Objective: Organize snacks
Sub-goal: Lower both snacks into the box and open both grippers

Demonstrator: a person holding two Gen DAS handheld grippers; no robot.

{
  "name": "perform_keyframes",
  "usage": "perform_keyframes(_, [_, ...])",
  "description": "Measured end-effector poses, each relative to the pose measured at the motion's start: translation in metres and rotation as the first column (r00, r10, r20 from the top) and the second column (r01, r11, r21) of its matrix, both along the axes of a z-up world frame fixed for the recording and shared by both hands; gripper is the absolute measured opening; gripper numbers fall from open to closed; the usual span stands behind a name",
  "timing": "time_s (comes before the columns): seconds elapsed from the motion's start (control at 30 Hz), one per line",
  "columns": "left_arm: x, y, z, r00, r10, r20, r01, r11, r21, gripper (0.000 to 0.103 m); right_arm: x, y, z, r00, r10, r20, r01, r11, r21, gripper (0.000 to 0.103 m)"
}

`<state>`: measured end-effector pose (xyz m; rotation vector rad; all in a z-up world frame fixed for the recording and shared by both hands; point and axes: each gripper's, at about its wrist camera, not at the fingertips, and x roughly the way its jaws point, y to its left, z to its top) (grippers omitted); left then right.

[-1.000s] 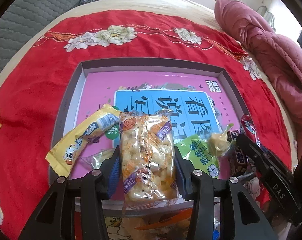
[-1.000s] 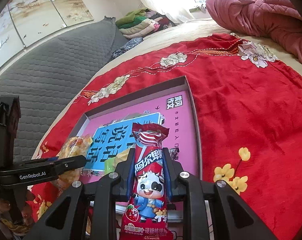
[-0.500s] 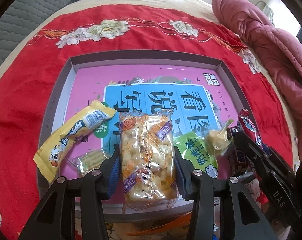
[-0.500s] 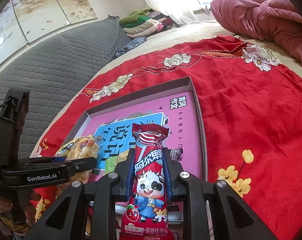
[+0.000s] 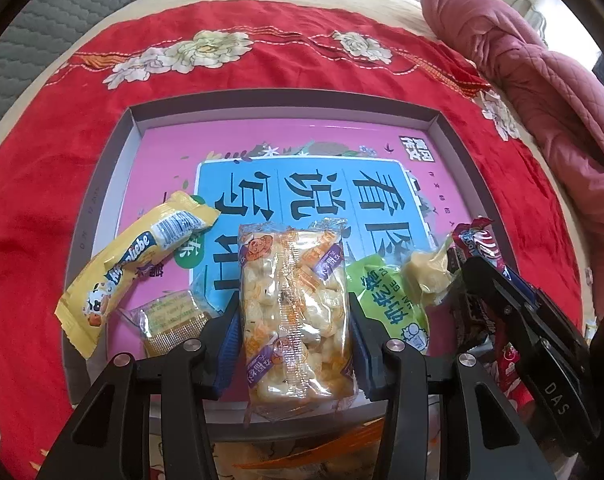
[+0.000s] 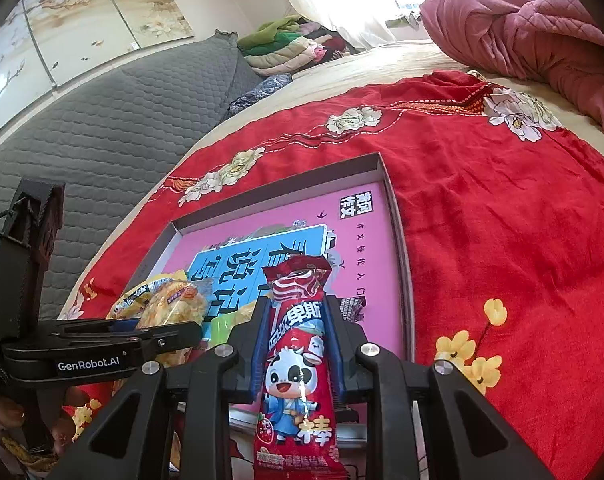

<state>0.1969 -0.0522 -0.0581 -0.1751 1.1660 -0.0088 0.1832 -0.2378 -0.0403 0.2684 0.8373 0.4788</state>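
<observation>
My left gripper (image 5: 294, 320) is shut on a clear puffed-snack pack (image 5: 294, 304) and holds it over the near edge of the grey box (image 5: 98, 184) with a pink and blue printed floor. My right gripper (image 6: 298, 340) is shut on a red cow-print candy stick pack (image 6: 298, 364), above the box's near right corner (image 6: 397, 240). In the box lie a yellow pack (image 5: 138, 260), a small clear wafer pack (image 5: 174, 316), a green pack (image 5: 389, 292) and a pale yellow candy (image 5: 425, 272). The right gripper shows at the right of the left wrist view (image 5: 529, 320).
The box rests on a red floral cloth (image 5: 262, 56) spread on a bed. A pink quilt (image 5: 541, 80) is bunched at the far right. A grey quilted headboard (image 6: 102, 128) and folded clothes (image 6: 294, 44) are behind. More snack wrappers (image 5: 302, 452) lie under my left gripper.
Both grippers have moved forward a little over the box, still holding their packs. The snacks in the box have not moved.
</observation>
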Motion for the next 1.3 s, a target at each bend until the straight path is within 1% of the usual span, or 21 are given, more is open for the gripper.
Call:
perform_keyframes(0.2, [0.000, 0.000, -0.002, 1.000, 0.004, -0.011, -0.004, 1.000, 0.003, 0.049, 0.000, -0.002, 0.000, 1.000, -0.005, -0.004, 0.005, 1.000, 0.003, 0.027])
perform_keyframes(0.4, [-0.001, 0.001, 0.003, 1.000, 0.005, 0.004, -0.005, 1.000, 0.010, 0.049, 0.000, -0.004, 0.000, 1.000, -0.011, -0.004, 0.011, 1.000, -0.002, 0.030])
perform_keyframes(0.63, [-0.002, 0.000, 0.007, 1.000, 0.005, 0.012, -0.005, 1.000, 0.016, 0.049, -0.001, -0.005, 0.001, 1.000, -0.016, -0.003, 0.016, 1.000, -0.008, 0.031])
perform_keyframes(0.97, [-0.008, 0.001, 0.012, 1.000, 0.008, 0.015, -0.008, 1.000, 0.013, 0.049, -0.002, -0.009, 0.004, 0.999, -0.046, 0.015, 0.046, 0.998, -0.041, 0.031])
perform_keyframes(1.3, [-0.013, 0.006, 0.020, 1.000, 0.017, 0.026, -0.017, 1.000, 0.003, 0.051, -0.002, -0.014, 0.006, 0.998, -0.057, 0.024, 0.058, 0.998, -0.037, 0.032])
